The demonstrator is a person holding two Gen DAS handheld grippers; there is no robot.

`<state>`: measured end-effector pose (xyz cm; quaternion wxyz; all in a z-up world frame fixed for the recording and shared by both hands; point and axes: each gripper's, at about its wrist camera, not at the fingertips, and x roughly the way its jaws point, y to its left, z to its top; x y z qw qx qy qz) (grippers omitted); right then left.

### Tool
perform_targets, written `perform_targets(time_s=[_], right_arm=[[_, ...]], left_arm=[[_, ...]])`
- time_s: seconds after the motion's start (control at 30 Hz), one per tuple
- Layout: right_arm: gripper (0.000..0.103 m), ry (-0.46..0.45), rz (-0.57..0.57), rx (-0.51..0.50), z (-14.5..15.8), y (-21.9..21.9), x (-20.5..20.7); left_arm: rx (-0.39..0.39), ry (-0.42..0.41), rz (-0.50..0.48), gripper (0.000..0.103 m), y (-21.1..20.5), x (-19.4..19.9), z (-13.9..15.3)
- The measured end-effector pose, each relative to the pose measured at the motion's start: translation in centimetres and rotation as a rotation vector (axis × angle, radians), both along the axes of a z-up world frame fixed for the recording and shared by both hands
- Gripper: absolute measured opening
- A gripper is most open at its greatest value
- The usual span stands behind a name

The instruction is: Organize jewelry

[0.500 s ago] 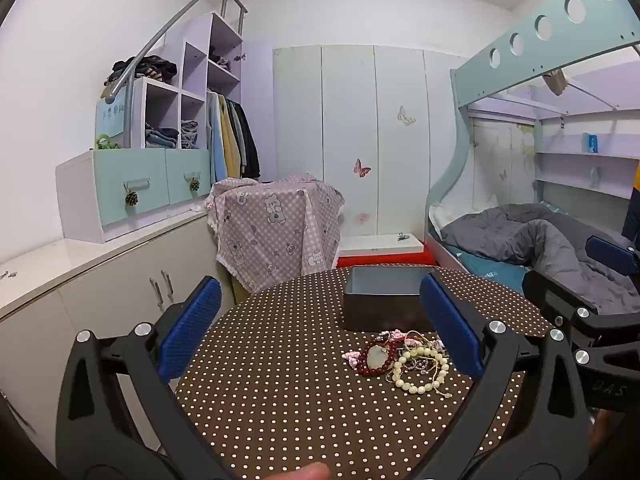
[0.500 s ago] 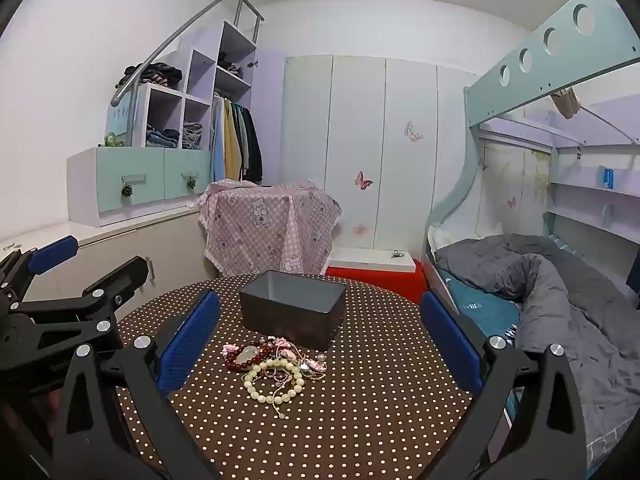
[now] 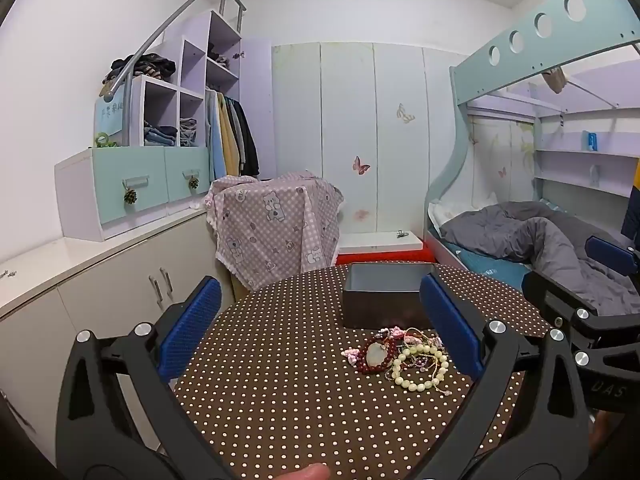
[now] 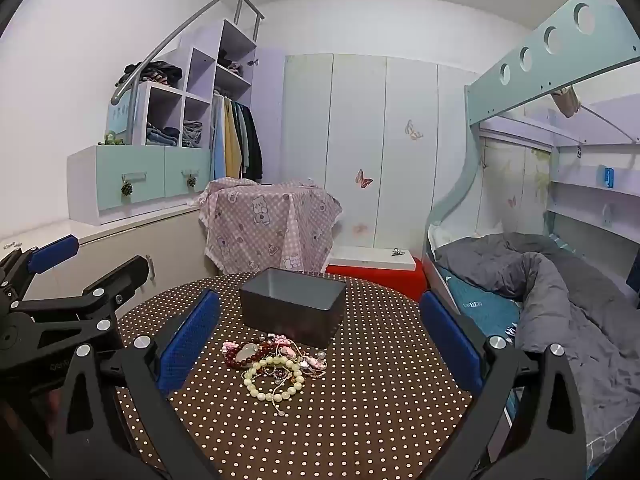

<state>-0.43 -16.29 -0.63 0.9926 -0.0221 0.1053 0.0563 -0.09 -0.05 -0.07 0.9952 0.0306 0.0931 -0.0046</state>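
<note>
A tangle of jewelry lies on the round dotted table (image 3: 280, 392) (image 4: 380, 408): a cream bead bracelet (image 3: 420, 368) (image 4: 272, 378), a dark red bead bracelet (image 3: 376, 356) (image 4: 250, 354), pink pieces and thin chains. Just behind the pile stands an open dark box (image 3: 386, 296) (image 4: 294, 308). My left gripper (image 3: 320, 330) hangs open above the table's near left part, the pile near its right finger. My right gripper (image 4: 320, 330) is open too, with the pile low between its fingers and nothing held. Each gripper shows at the edge of the other's view.
Low white cabinets (image 3: 100, 280) run along the left wall. A bunk bed with a grey duvet (image 4: 560, 280) stands on the right. Behind the table are a pink cloth-covered object (image 3: 276, 220), a red and white step (image 4: 376, 268) and wardrobe doors.
Both views stay almost the same; the grippers have barely shifted and remain wide open.
</note>
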Motion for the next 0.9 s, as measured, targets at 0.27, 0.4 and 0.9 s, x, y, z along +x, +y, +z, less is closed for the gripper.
perform_targets(time_s=[0.27, 0.4, 0.9], right_arm=[[0.096, 0.002, 0.002, 0.0, -0.1, 0.0, 0.1], [0.096, 0.003, 0.004, 0.004, -0.2, 0.0, 0.0], [0.096, 0.02, -0.002, -0.019, -0.3, 0.3, 0.2]], left_arm=[[0.0, 0.004, 0.0, 0.097, -0.1, 0.1, -0.1], [0.002, 0.004, 0.001, 0.097, -0.2, 0.1, -0.1], [0.007, -0.023, 0.007, 0.097, -0.2, 0.0, -0.3]])
